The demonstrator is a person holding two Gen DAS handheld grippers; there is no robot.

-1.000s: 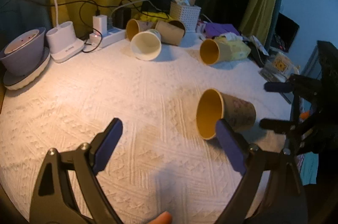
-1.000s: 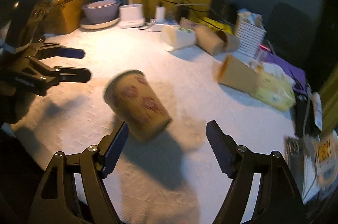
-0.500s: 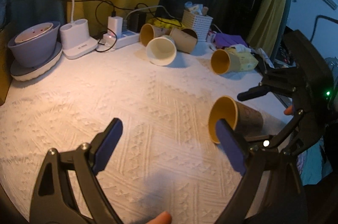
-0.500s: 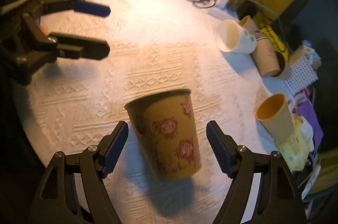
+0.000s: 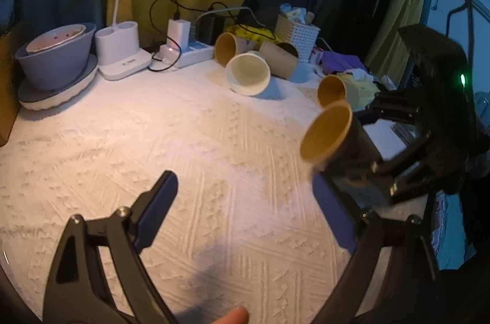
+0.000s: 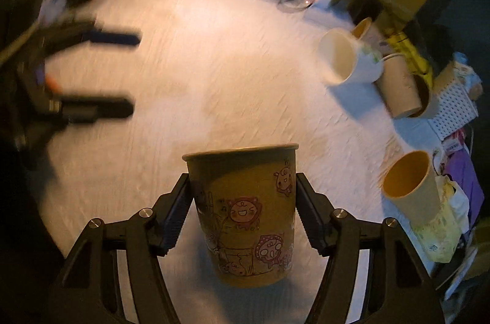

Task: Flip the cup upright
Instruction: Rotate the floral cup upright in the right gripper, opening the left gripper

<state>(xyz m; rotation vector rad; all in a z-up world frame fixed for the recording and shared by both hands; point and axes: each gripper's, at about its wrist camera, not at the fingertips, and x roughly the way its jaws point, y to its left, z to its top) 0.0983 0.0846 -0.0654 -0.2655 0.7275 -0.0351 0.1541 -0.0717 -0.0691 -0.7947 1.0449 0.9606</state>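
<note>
Where cartoons show, cup (image 6: 245, 214) wordless.

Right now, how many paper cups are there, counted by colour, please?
Brown cup with cartoon prints, held in the right gripper: 1
Plain brown cups, lying on their sides: 3
White cup, lying on its side: 1
Total: 5

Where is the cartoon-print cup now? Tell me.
The cartoon-print cup sits between the right gripper fingers, bottom centre of the right wrist view, raised over the white tablecloth.
</note>
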